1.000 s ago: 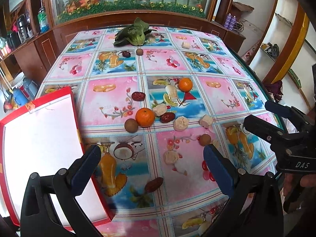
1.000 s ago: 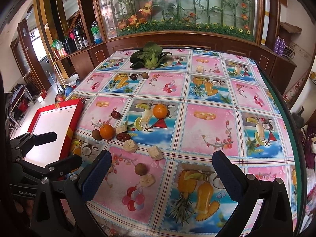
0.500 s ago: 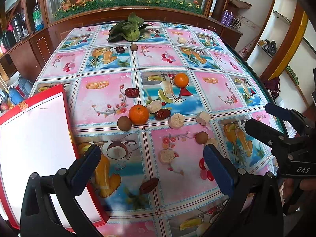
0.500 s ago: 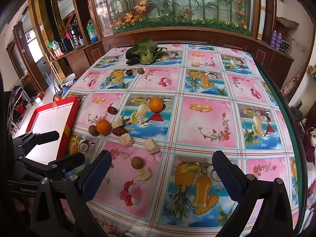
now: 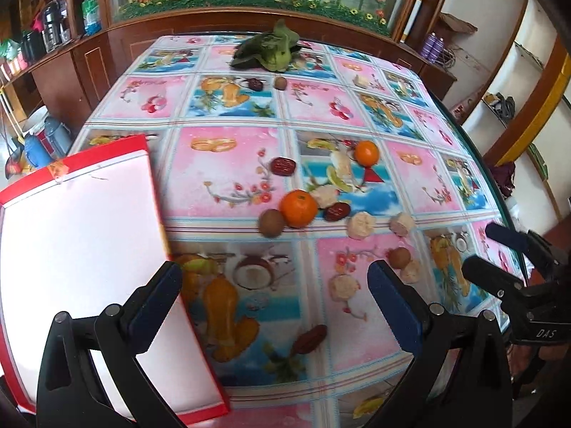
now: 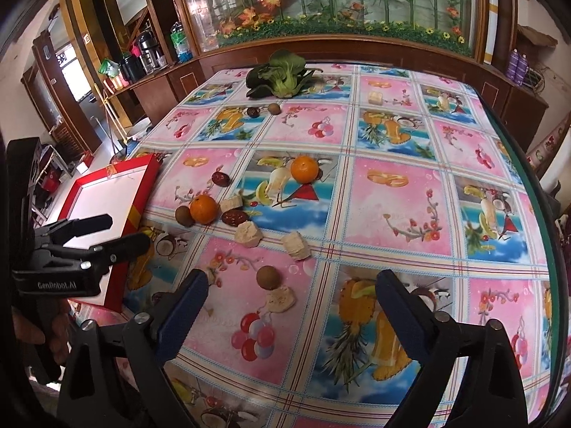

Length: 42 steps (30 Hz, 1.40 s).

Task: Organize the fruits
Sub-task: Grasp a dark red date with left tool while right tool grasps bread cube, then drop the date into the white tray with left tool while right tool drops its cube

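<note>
Both claws have edged forward over the surface [image 6: 392, 214]; left claw [image 5: 274, 285] and right claw [image 6: 291, 292] hang spread, empty, short of the oranges [image 5: 298, 208].

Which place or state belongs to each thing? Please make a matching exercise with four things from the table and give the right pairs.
Things:
1. leafy green vegetable
2. red tray
3. left claw
4. near orange

Places or states:
A. open, holding nothing
B. beside a brown round fruit and a dark date
C. at the far end of the table
D. at the table's left edge, white inside

Pairs: 1-C, 2-D, 3-A, 4-B
</note>
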{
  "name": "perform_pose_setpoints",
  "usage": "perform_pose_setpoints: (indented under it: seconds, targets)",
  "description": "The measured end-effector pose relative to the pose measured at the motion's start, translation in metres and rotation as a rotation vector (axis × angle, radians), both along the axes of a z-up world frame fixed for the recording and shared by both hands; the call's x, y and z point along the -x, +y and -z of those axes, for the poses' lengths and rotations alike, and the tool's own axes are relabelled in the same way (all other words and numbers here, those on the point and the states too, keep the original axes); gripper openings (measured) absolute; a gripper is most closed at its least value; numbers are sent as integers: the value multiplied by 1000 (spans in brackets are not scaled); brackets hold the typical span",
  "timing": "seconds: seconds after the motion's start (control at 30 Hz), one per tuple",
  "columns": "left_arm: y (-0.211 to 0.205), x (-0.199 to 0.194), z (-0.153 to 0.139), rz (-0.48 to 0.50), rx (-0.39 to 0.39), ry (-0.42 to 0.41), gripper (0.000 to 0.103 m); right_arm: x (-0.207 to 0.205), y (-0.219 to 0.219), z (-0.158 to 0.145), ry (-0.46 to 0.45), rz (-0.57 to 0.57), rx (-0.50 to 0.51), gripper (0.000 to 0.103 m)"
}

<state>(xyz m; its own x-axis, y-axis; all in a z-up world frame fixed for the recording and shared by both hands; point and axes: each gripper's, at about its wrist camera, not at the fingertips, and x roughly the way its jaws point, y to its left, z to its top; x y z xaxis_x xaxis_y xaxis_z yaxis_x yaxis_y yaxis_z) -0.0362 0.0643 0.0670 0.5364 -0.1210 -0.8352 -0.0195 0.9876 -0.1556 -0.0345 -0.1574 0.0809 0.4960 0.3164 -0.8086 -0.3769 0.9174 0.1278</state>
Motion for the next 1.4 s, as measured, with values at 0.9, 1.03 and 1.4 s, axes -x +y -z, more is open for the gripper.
perform_pose_setpoints:
  seconds: [0.9, 1.03, 1.4]
  targets:
    - [-45, 17, 37, 241, -57, 154, 44, -7, 14, 53, 207, -109, 13, 50]
    - [-46, 18, 46, 248, -53, 185, 29, -11, 23, 60, 194, -126, 58, 41]
    - [-42, 22, 33, 256, -3, 139, 22, -10, 31, 60, 152, -158, 98, 25]
